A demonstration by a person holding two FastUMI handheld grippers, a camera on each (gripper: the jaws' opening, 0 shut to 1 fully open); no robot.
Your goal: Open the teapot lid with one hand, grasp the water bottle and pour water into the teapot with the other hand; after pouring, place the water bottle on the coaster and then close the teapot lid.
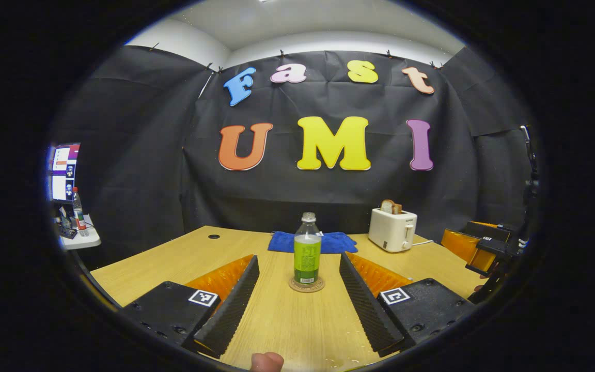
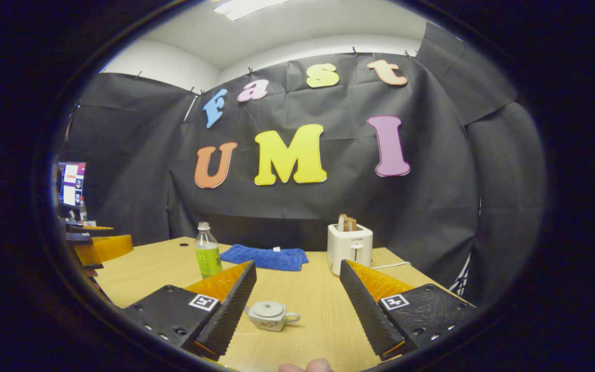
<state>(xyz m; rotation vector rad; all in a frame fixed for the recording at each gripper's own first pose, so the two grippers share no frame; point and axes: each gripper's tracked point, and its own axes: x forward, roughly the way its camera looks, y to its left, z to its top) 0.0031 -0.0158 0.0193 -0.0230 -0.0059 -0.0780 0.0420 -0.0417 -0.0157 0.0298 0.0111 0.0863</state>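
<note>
Bottle and teapot both stand on the wooden table [image 1: 184,253], each ahead of a different gripper.

In the left gripper view, the left gripper [image 1: 299,297] has its two fingers spread wide with nothing between them. The water bottle [image 1: 307,256] stands upright on the round coaster [image 1: 306,284], long axis vertical, cap up, centred in the gap between the fingers but farther out than their tips and touching neither. Behind it lies a blue cloth [image 1: 282,241], and to the right of that a white toaster [image 1: 392,229] with a slice of bread sticking up. At the far right edge the right gripper [image 1: 483,247] shows, held by a hand; whether it is spread cannot be told from here.

In the right gripper view, the other gripper sits at the far left edge. The bottle [image 2: 207,251] stands upright farther back on the table, left of the blue cloth [image 2: 265,257]. The right gripper [image 2: 297,297] is also spread wide and holds nothing. The small white teapot [image 2: 270,315] sits upright on the table between its fingers, closer to the left finger, lid on; which end is spout and which handle I cannot tell. The toaster [image 2: 349,247] stands behind the right finger.
</note>
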